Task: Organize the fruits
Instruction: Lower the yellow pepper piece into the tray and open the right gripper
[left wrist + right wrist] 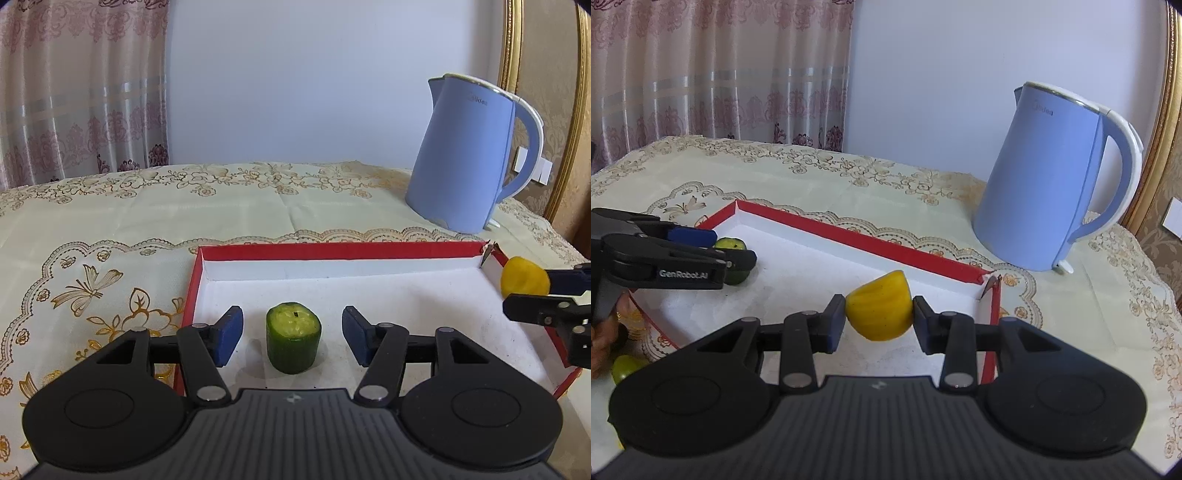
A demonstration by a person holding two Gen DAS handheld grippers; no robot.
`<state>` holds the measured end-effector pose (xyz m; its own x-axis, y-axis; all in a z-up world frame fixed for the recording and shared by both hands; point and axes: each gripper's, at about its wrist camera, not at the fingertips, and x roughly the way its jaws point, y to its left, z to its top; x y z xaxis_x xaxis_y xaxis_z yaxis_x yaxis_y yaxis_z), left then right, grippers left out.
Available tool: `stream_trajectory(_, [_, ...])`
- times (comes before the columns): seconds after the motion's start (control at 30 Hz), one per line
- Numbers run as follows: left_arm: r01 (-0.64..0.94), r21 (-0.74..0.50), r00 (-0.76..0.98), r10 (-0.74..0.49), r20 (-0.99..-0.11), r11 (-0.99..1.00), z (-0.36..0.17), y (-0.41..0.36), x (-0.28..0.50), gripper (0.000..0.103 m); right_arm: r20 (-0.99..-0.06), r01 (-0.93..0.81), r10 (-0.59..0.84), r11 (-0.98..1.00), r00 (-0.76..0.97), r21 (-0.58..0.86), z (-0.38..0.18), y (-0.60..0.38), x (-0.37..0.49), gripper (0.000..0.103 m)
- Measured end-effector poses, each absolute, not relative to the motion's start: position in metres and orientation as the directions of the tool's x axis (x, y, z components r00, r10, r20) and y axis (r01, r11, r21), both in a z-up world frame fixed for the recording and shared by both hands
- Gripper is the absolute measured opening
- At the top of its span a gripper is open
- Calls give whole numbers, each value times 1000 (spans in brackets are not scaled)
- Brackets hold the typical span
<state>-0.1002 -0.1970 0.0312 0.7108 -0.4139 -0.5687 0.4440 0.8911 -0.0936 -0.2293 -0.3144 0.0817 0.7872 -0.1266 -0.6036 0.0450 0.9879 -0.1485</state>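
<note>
The left gripper (291,334) is wide open, with its blue pads on either side of the short green cucumber chunk (293,342) and not touching it; the chunk stands upright on the white floor of the shallow red-edged cardboard tray (332,252), near the tray's left side. The right gripper (879,320) squeezes the yellow fruit piece (879,311) between its pads, over the right part of the tray, maybe just above the floor. A tall light-blue plastic kettle (467,155) stands on the flowered cream tablecloth (147,206), far right behind the tray.
</note>
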Motion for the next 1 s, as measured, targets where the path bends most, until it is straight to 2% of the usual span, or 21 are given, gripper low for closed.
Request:
stream_trajectory(0.27, [435, -105, 754, -425, -500, 895, 49, -188, -111, 71, -613, 49, -130, 988, 779, -148, 77, -320, -217, 37])
stream_trajectory(0.43, [427, -109, 771, -425, -474, 898, 55, -183, -113, 72, -618, 47, -126, 989, 776, -142, 74, -321, -204, 37])
stream_trajectory(1.0, [424, -105, 779, -422, -464, 899, 56, -180, -115, 72, -659, 59, -121, 992, 742, -116, 44, -329, -183, 37])
